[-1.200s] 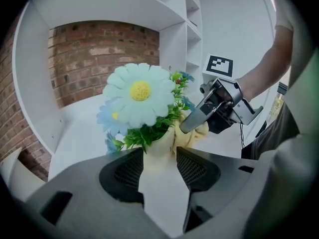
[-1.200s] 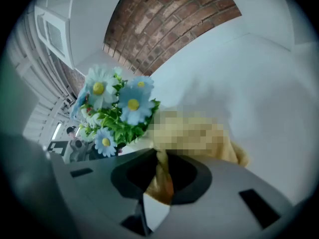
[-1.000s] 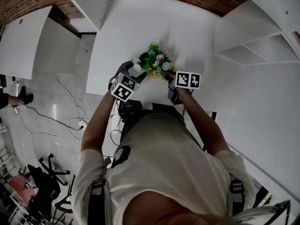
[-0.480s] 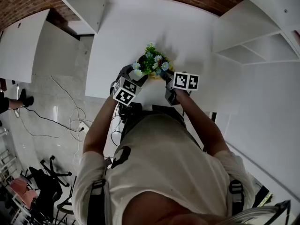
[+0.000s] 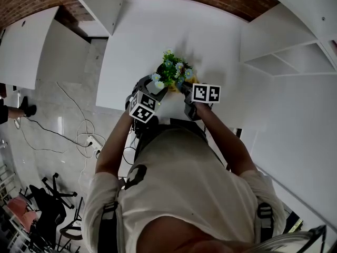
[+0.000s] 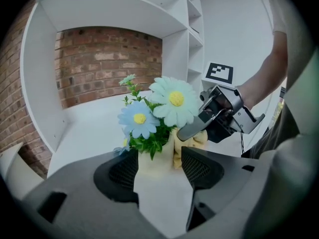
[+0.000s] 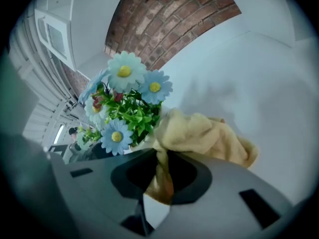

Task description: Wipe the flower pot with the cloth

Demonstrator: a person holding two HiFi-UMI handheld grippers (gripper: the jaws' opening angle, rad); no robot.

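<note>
Shifted slightly, crumpled yellow cloth [image 7: 204, 133] touches the cream flower pot [image 6: 154, 166].

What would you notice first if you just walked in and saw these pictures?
The blue and white daisies jump out first, standing in a small flower pot on the white table, with the left gripper clamped around the pot. Next comes the fluffy yellow cloth, pinched in the right gripper and bunched up against the pot's side.
</note>
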